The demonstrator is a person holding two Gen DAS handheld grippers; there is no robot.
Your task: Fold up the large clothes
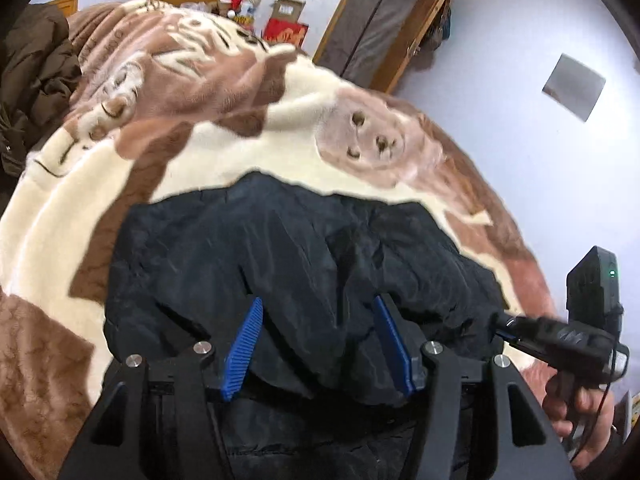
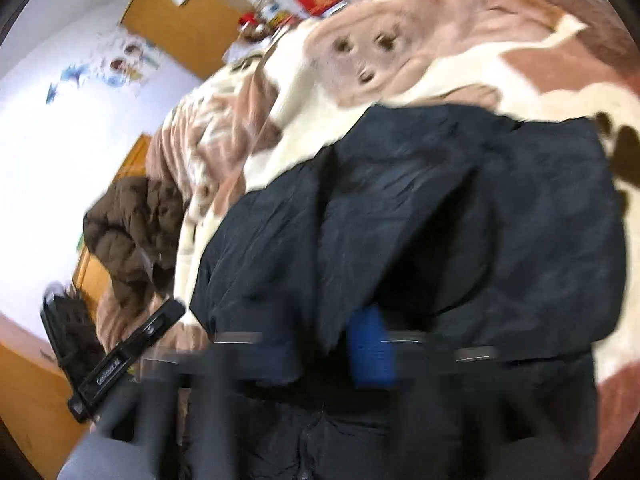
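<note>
A large black jacket lies crumpled on a brown and cream plush blanket. My left gripper hangs over its near part, open, its blue pads wide apart. A fold of the jacket rises between them without being pressed. My right gripper, held in a hand, has its tips at the jacket's right edge. In the blurred right wrist view the right gripper shows its blue pads together, shut, sunk in the black jacket. How much cloth it pinches is hidden.
A brown puffy coat is heaped at the blanket's left edge, also the brown coat in the right wrist view. Red boxes and small items stand beyond the far edge. A wooden door and white walls lie behind.
</note>
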